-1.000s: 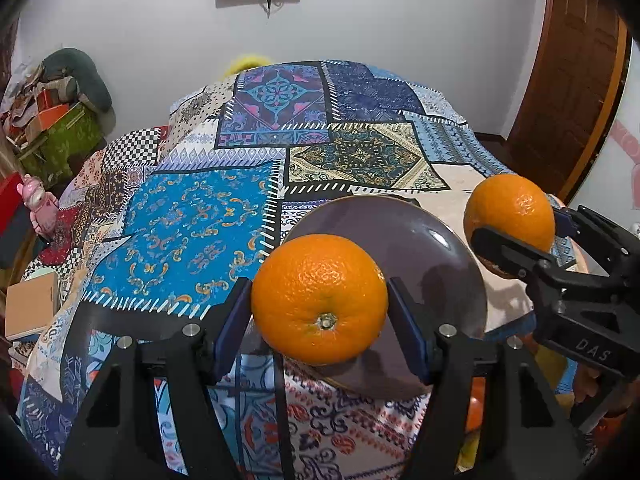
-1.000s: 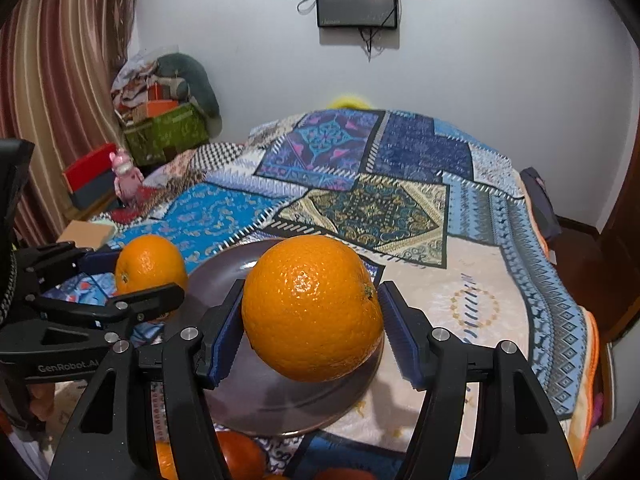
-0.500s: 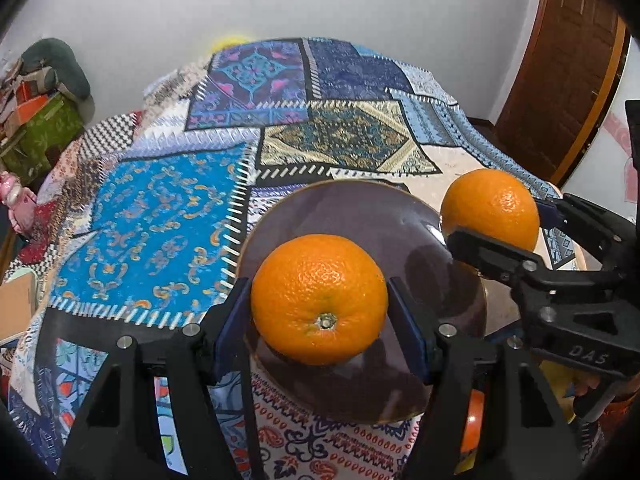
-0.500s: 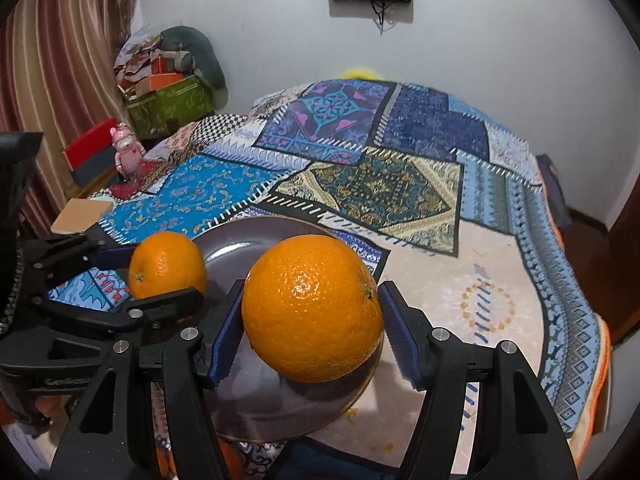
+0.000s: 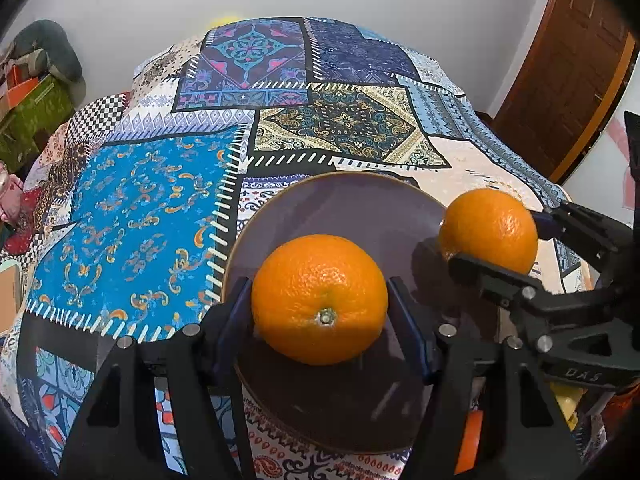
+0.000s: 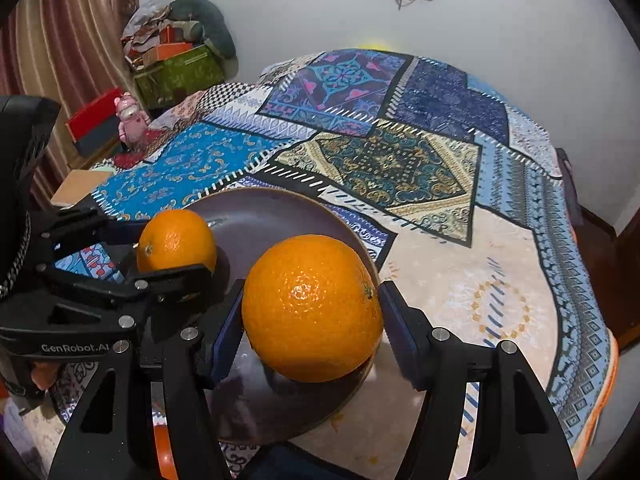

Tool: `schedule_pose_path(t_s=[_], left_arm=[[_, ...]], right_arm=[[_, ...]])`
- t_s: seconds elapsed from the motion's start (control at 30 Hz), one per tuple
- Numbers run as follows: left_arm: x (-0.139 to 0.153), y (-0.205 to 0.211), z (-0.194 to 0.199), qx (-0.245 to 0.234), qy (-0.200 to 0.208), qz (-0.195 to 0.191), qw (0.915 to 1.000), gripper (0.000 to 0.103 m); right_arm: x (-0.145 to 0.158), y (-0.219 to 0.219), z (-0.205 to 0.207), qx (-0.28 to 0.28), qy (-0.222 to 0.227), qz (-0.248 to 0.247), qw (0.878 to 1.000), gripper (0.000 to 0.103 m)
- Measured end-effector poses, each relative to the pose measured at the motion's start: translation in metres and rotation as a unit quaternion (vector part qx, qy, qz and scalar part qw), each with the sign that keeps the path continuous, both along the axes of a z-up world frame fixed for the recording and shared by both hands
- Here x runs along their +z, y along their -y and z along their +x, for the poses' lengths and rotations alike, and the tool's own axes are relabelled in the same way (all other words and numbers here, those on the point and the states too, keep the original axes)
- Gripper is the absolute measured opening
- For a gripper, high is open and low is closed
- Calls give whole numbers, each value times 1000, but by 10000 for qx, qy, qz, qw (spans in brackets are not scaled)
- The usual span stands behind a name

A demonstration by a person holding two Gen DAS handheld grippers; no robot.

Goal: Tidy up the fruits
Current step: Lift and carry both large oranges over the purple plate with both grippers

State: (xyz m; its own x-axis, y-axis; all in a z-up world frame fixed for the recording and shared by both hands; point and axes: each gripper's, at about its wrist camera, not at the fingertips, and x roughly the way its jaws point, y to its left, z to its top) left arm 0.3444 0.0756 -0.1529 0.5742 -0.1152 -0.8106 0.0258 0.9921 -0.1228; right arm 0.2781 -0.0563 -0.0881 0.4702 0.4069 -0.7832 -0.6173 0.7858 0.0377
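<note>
My left gripper [image 5: 320,300] is shut on an orange [image 5: 319,298] and holds it low over the near part of a dark round plate [image 5: 344,208] on the patterned bedspread. My right gripper [image 6: 312,308] is shut on a second orange [image 6: 312,307] over the plate's right rim [image 6: 280,208]. In the left wrist view the right gripper [image 5: 504,240] and its orange [image 5: 489,229] sit at the plate's right edge. In the right wrist view the left gripper [image 6: 160,248] and its orange [image 6: 176,240] are over the plate's left side.
More fruit, orange and yellow, lies below the grippers at the near edge [image 5: 468,436]. The patchwork bedspread [image 5: 152,216] stretches far behind the plate. A wooden door [image 5: 568,60] is at right. Boxes and a pink toy [image 6: 130,120] stand at left.
Both grippers have tilted down and moved closer to the plate with their oranges. The two oranges now sit lower over the plate.
</note>
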Motion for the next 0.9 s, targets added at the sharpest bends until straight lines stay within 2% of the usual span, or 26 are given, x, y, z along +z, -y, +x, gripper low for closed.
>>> schedule_pose_path(t_s=[0.1, 0.4, 0.7, 0.9], left_arm=[[0, 3, 3, -39, 12, 94, 9999, 67], [-2, 0, 7, -55, -16, 16, 10000, 67], [-3, 6, 6, -158, 25, 253, 9996, 67], [-2, -5, 5, -124, -68, -127, 9998, 67]], right_arm=[[-3, -6, 0, 150, 54, -145, 9998, 61], [-8, -6, 4, 342, -152, 12, 9993, 61], [-15, -4, 5, 466, -314, 22, 9984, 61], [-15, -9, 1, 584, -131, -121, 9981, 61]])
